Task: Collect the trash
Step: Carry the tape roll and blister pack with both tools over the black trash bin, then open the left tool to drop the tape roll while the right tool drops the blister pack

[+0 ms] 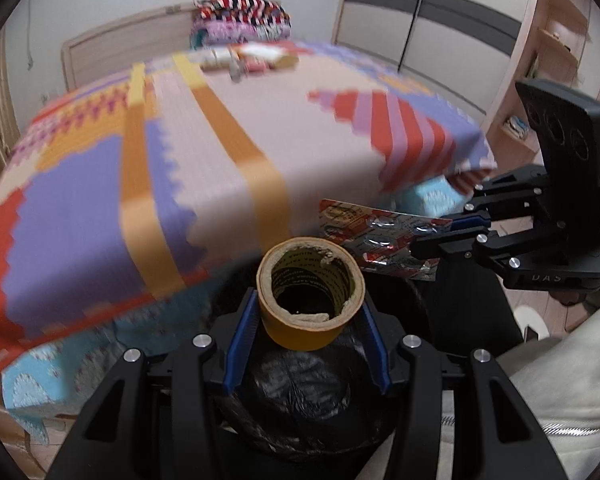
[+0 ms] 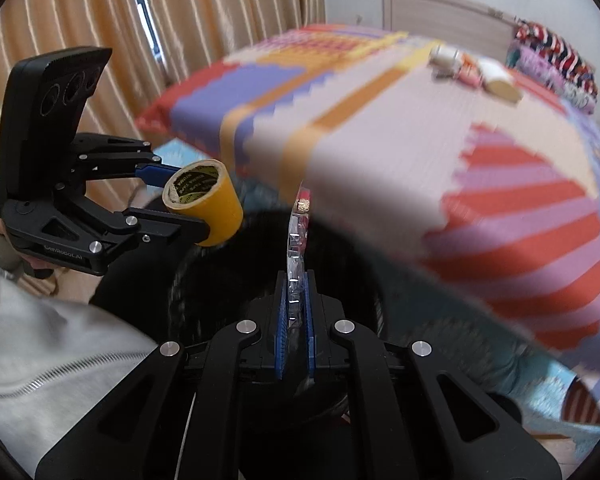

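My left gripper is shut on a yellow tape roll and holds it above a bin lined with a black bag. My right gripper is shut on a red and silver blister pack, held just right of the roll, over the bin. In the right wrist view the right gripper pinches the blister pack edge-on above the black bin, and the left gripper with the tape roll is at the left.
A bed with a patchwork cover fills the view behind the bin. Several small items lie at its far end, also in the right wrist view. Curtains hang at the left, a wardrobe at the right.
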